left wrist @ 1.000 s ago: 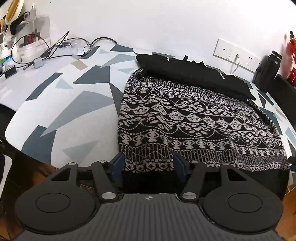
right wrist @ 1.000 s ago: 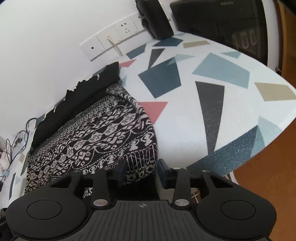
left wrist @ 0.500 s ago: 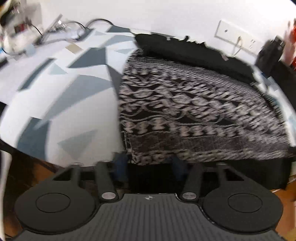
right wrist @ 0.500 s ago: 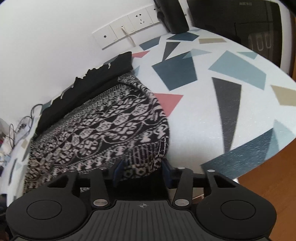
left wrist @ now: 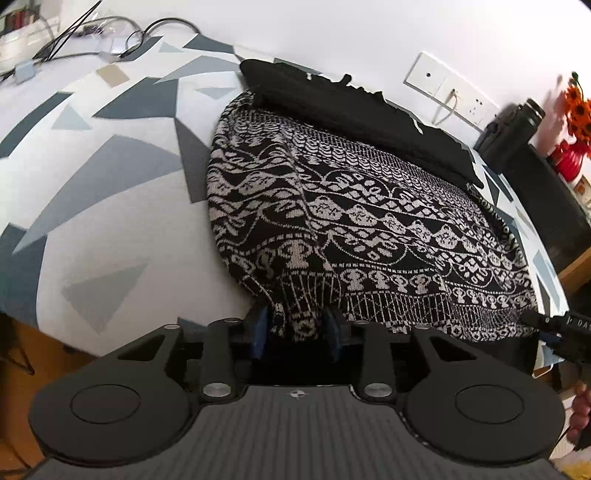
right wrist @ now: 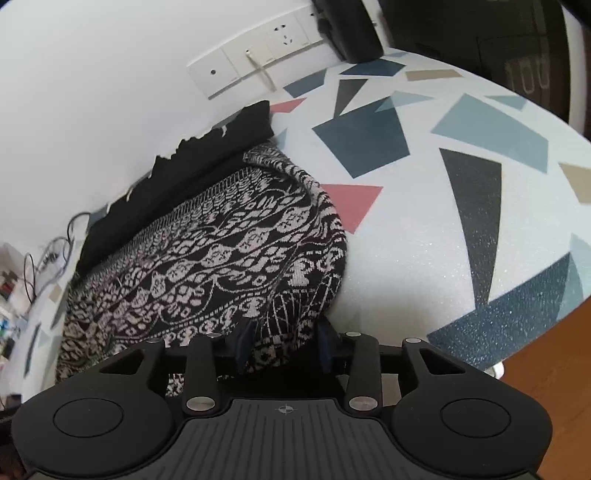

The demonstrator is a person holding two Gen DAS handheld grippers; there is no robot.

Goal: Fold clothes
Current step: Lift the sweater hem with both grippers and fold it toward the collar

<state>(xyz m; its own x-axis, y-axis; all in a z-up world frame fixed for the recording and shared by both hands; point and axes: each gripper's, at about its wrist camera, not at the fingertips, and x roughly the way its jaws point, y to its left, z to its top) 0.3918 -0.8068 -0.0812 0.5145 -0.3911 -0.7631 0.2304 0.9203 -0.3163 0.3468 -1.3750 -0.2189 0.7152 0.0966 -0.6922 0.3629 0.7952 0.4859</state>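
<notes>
Compared with one second ago, both near corners of the patterned knit sweater [left wrist: 369, 206] are now gathered and lifted off the tabletop [left wrist: 110, 184]. The left gripper [left wrist: 295, 326] pinches the near left hem, the right gripper [right wrist: 282, 341] the near right hem. The sweater lies in the middle, its black far part against the wall. I judge the fold toward the far edge has begun.

A lived-in home room. A table [left wrist: 110, 206] under a geometric-print cover stands against a white wall with sockets [right wrist: 255, 62], cables [left wrist: 122, 33] trailing across it, and orange flowers [left wrist: 578, 110] nearby.
</notes>
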